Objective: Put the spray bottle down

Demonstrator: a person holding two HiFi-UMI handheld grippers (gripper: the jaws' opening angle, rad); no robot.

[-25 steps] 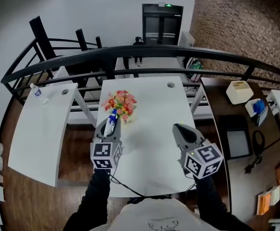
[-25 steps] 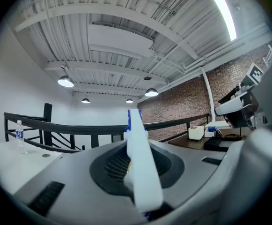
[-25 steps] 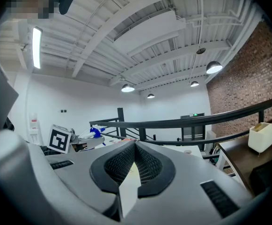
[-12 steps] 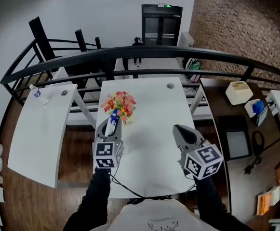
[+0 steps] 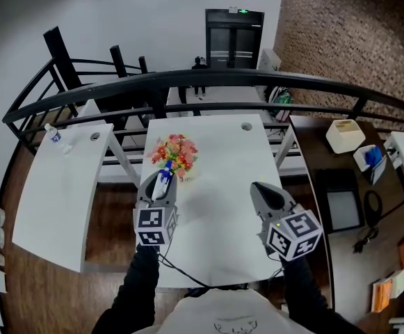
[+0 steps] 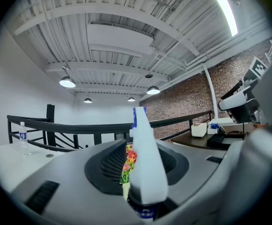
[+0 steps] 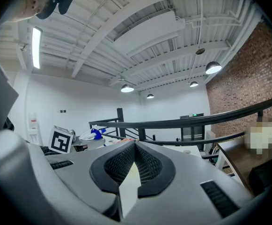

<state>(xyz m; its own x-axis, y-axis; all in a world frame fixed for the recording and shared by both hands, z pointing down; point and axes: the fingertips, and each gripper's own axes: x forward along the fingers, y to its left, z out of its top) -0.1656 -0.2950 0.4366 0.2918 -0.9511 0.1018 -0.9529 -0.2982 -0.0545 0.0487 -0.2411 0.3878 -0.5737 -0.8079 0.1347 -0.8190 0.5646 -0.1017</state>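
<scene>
Our left hand-held gripper [image 5: 160, 181] has its jaws opening around the white plastic spray bottle with the blue trigger head [image 6: 145, 168]. The bottle stands upright between them. In the left gripper view a gap shows between the bottle and the left jaw, and the bottle sits close against the right jaw. We cannot tell whether the bottle's base rests on the white rectangular counter [image 5: 219, 145] below it.

At about three o'clock from it in the head view, well apart, our right hand-held gripper [image 5: 255, 185] sits over the same counter. Its jaws are closed tip to tip with nothing between them.

At twelve o'clock from the left gripper, just beyond the bottle, stands a bunch of red, orange and yellow flowers [image 5: 176, 152] in a small pale pot.

At about ten o'clock a second white counter [image 5: 62, 186] carries a clear plastic water bottle [image 5: 53, 135] near its far corner.

A curved black metal railing [image 5: 208, 78] runs past the far ends of both counters, and a red brick wall [image 5: 354, 33] rises at about one o'clock.
</scene>
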